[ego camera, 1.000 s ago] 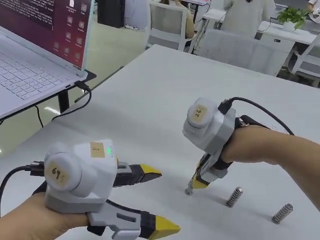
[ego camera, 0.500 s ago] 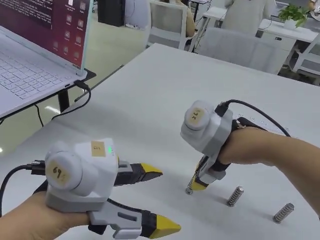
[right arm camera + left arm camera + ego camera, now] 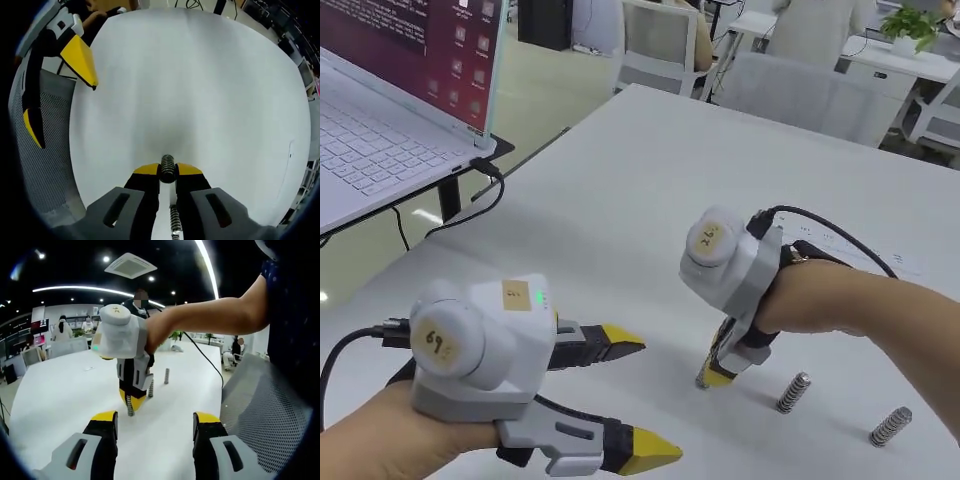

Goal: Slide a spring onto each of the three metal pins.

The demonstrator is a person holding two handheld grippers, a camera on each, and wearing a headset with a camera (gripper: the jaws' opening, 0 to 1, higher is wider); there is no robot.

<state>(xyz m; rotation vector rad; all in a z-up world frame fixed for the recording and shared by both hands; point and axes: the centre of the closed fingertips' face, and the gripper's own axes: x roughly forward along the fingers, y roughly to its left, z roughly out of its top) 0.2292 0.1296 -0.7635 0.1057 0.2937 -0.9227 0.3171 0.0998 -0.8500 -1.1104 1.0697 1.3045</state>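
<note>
My right gripper (image 3: 714,375) points down at the white table (image 3: 620,200), shut on a spring-covered metal pin (image 3: 167,166) whose lower end (image 3: 703,379) is at the tabletop. In the left gripper view that gripper (image 3: 132,400) holds the same coiled pin (image 3: 130,405) upright. Two more springs stand upright to its right, one close (image 3: 792,392) and one farther (image 3: 890,426); the left gripper view has them behind it (image 3: 151,388) (image 3: 166,375). My left gripper (image 3: 635,395) hovers at the near left, open and holding nothing, facing the right one.
An open laptop (image 3: 390,120) sits on a stand at the far left, its cable (image 3: 485,190) hanging beside the table edge. Chairs (image 3: 650,45) and desks stand beyond the far edge. A mesh chair (image 3: 265,410) is near my left gripper.
The right gripper has sunk a little and shifted slightly toward me with the pin. The left gripper has held its place.
</note>
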